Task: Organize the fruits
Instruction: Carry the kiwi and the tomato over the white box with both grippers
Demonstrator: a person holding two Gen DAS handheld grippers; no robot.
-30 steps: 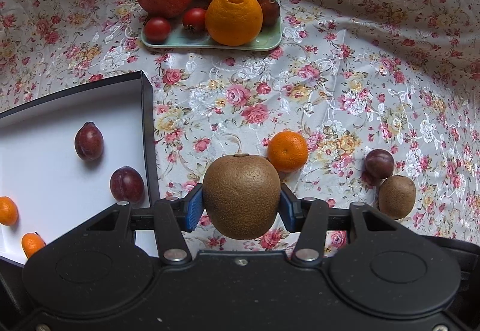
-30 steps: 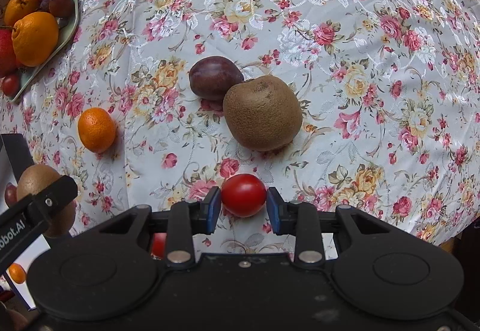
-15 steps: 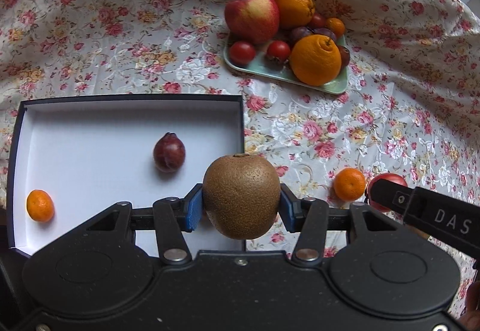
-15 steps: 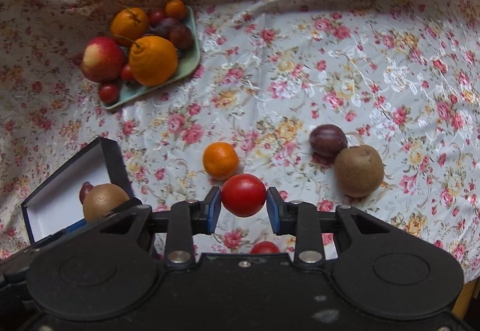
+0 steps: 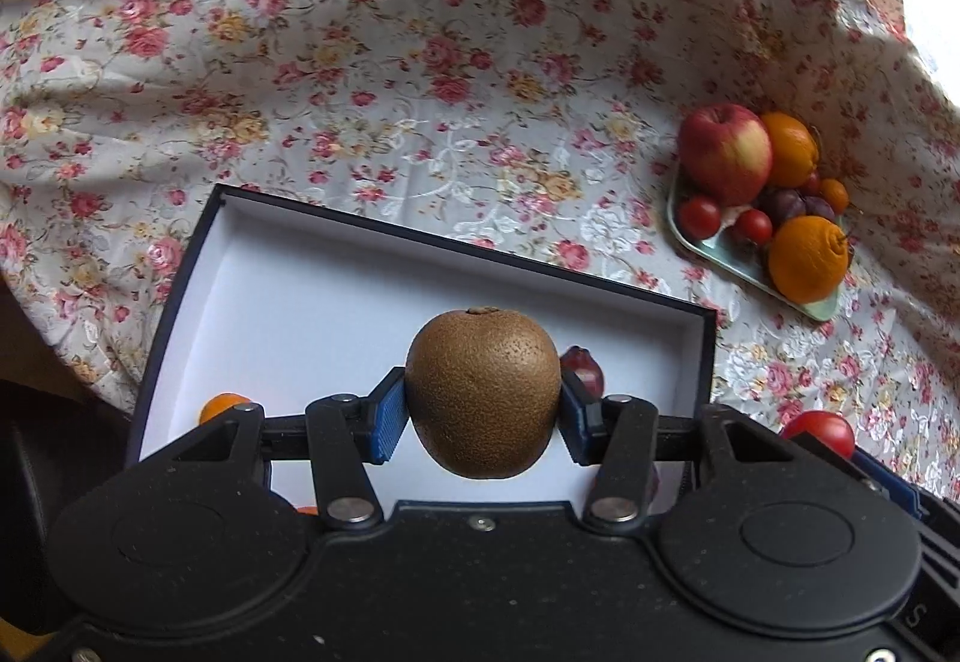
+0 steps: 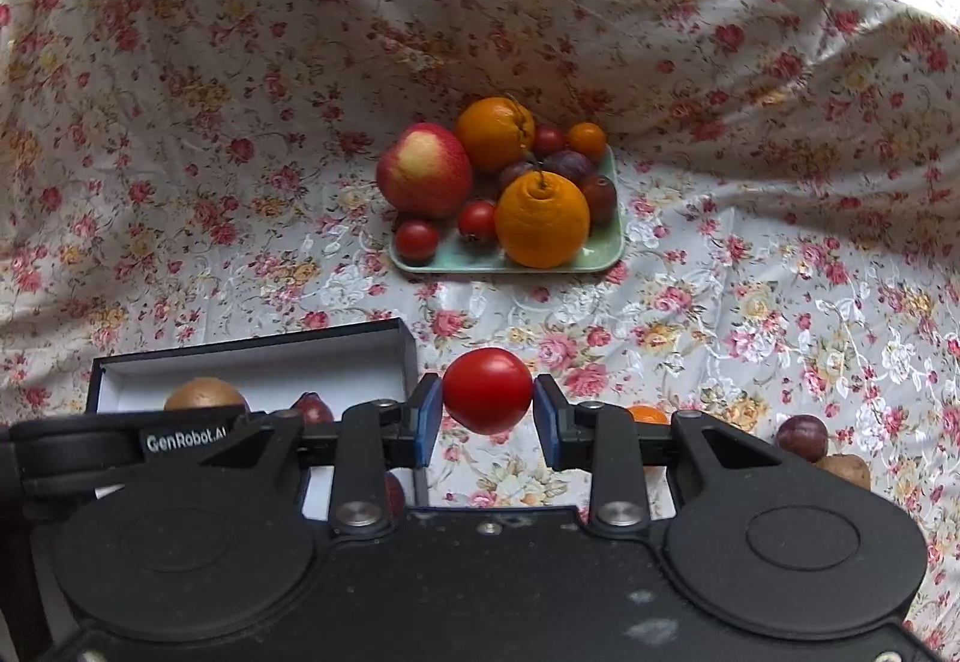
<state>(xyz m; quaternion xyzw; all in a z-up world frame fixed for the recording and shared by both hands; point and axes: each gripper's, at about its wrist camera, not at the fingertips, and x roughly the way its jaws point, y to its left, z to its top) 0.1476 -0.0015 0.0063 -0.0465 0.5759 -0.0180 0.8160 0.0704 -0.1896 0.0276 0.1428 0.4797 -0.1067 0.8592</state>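
Note:
My left gripper (image 5: pixel 483 416) is shut on a brown kiwi (image 5: pixel 483 392) and hangs over the white inside of a dark-rimmed box (image 5: pixel 336 290). Inside the box lie a dark plum (image 5: pixel 585 368) and a small orange fruit (image 5: pixel 222 407), both partly hidden by the gripper. My right gripper (image 6: pixel 487 413) is shut on a red tomato (image 6: pixel 487 389), held above the floral cloth just right of the box (image 6: pixel 258 356). The same tomato (image 5: pixel 819 431) shows at the right edge of the left wrist view, and the kiwi (image 6: pixel 204 395) appears over the box in the right wrist view.
A pale green tray (image 6: pixel 594 257) at the back holds an apple (image 6: pixel 423 170), two oranges, tomatoes and plums. On the cloth to the right lie a small orange (image 6: pixel 645 413), a plum (image 6: pixel 801 437) and a kiwi (image 6: pixel 849 470). The floral cloth rises behind like a wall.
Both grippers have swung left toward the box with their fruit still held. The left gripper went from beside the box to over its inside; the right one rose and turned toward the tray.

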